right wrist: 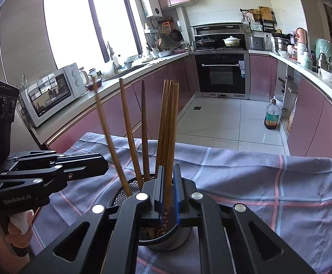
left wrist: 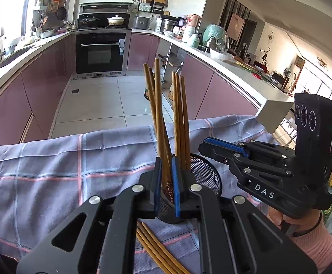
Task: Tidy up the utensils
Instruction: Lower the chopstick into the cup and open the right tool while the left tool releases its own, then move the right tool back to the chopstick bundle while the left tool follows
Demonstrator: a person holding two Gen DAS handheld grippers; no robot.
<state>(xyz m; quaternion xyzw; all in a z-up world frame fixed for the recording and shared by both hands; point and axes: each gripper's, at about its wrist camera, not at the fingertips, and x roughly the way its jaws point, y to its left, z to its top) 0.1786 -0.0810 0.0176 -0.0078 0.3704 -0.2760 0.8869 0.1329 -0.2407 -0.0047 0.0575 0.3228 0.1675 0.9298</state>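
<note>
You have the mesh holder [right wrist: 166, 239] standing on the cloth [right wrist: 257, 182], directly ahead of both grippers. Chopsticks [right wrist: 169, 123] stand upright in it. More chopsticks [left wrist: 156, 248] lie flat on the cloth, on your near side of the holder. The left gripper [left wrist: 164, 178] sits left of the right gripper [left wrist: 223, 147]. Behind the cloth lies the floor [right wrist: 223, 118], then the oven [right wrist: 220, 73]

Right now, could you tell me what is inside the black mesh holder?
Several wooden chopsticks stand upright in the mesh holder. Their lower ends and the holder's bottom are hidden behind the right gripper.
</note>
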